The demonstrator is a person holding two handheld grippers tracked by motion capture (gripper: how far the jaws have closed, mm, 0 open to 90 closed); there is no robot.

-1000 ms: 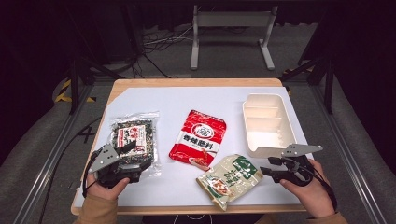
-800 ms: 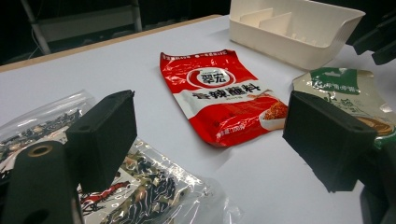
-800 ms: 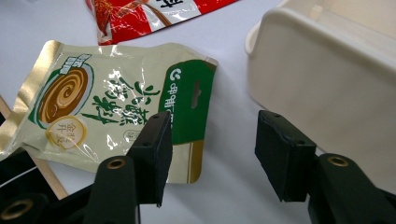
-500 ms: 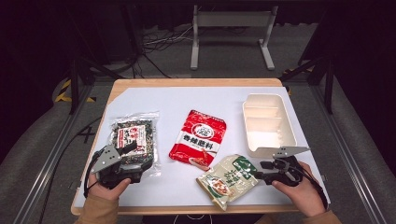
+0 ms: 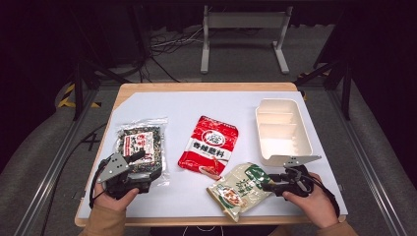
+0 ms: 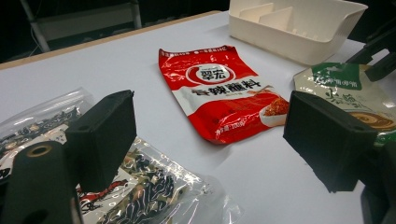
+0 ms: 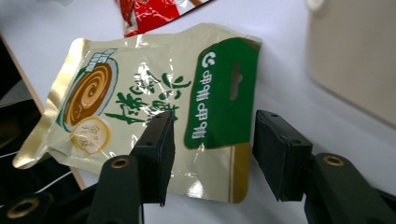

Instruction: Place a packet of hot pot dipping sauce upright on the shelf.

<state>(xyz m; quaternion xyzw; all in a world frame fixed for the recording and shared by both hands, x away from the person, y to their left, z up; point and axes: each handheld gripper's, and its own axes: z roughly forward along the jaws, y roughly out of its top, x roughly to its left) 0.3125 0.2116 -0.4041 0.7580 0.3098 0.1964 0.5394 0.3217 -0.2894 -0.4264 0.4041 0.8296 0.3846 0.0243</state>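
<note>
A cream and green pouch [image 5: 238, 189] lies flat near the table's front edge, right of centre. My right gripper [image 5: 268, 185] is low at its green header end. In the right gripper view the green header [image 7: 224, 93] lies between the two pads of my right gripper [image 7: 212, 149], which do not press on it; the jaws have just been closing a little. My left gripper [image 5: 146, 164] is open over the near corner of a clear seaweed packet [image 5: 140, 140]. In the left gripper view my left gripper [image 6: 210, 126] spans that packet [image 6: 154, 186] and bare sheet.
A red sauce pouch [image 5: 209, 145] lies in the middle, seen ahead [image 6: 224, 93] in the left gripper view. A cream divided tray [image 5: 282, 130] stands at the right, just beyond my right hand. A white sheet [image 5: 172, 108] covers the wooden table.
My right gripper has sunk and slid left until its jaws reach the pouch's green end. The left hand and all packets have stayed put.
</note>
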